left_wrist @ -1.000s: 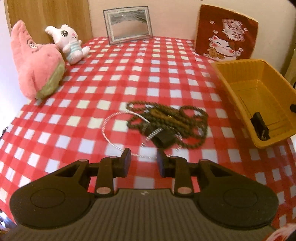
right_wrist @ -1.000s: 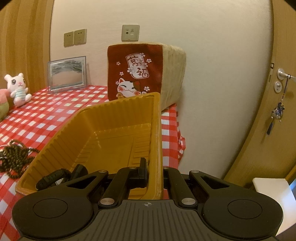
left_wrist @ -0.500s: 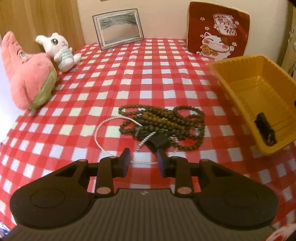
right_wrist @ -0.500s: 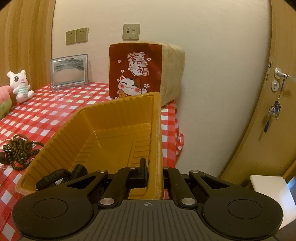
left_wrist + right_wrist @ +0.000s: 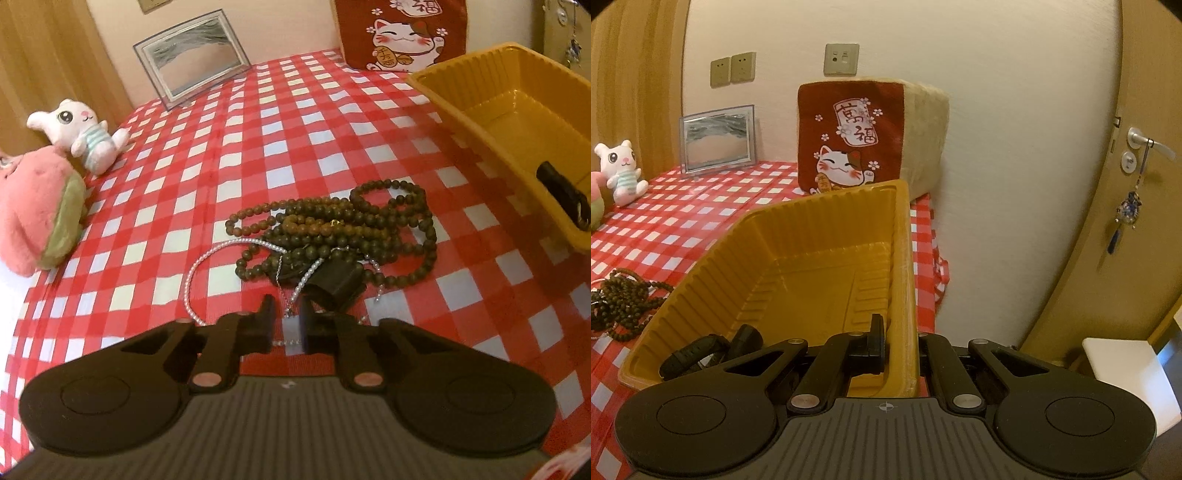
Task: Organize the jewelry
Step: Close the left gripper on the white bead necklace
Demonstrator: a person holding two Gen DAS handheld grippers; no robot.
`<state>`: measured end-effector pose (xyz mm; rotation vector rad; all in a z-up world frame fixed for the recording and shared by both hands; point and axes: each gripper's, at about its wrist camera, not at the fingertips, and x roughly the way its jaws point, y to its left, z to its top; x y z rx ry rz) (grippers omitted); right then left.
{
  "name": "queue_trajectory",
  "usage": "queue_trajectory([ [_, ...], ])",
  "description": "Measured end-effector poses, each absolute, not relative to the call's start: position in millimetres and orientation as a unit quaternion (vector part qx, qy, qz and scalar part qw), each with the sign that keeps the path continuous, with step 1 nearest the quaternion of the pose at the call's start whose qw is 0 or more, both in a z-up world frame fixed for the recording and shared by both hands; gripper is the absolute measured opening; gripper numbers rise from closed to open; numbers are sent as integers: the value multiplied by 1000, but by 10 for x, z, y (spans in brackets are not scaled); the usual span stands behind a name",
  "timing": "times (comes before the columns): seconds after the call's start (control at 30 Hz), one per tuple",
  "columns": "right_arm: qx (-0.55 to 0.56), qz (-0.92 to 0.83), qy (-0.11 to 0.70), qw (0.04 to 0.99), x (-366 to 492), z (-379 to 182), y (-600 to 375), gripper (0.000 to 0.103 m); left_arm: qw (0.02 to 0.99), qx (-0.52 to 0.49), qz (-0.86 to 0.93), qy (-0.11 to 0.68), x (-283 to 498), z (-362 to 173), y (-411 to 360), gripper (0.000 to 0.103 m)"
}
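Your left gripper [image 5: 287,314] is hanging low over the bench [image 5: 295,122], right at the near edge of the jewelry pile. Its jaws have just been closing, and now they are sitting close together with the thin pearl necklace [image 5: 207,258] running between them. You are pinching that white bead strand, though the picture is a bit blurry there.

The pearl necklace is looping out to the left on the red and white checked cloth. Just behind it, the brown bead necklaces [image 5: 332,225] are lying in a tangled heap, with a small black piece [image 5: 334,282] resting on the near side of the heap.

Your right gripper [image 5: 899,350] is holding the yellow tray [image 5: 820,266] by its right wall, with the jaws clamped on that wall. The tray is sitting to the right of the pile, and a black watch [image 5: 698,350] is lying inside its near corner.

A white bunny toy [image 5: 81,133] and a pink plush [image 5: 37,206] are sitting at the far left.
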<state>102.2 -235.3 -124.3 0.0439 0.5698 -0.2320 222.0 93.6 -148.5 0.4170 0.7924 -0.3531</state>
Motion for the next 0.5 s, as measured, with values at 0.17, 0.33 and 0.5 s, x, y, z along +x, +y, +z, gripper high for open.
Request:
queue_trajectory([
  [0.17, 23, -115, 280, 953, 1020, -1250, -2352, 3, 889, 213, -175, 365, 2180, -1434, 924, 2],
  [0.33, 24, -115, 280, 953, 1018, -1253, -2351, 3, 894, 208, -182, 353, 2067, -1271, 1009, 2],
  [0.5, 25, -112, 279, 953, 1009, -1267, -2361, 3, 901, 200, -188, 335, 1879, -997, 1108, 2],
])
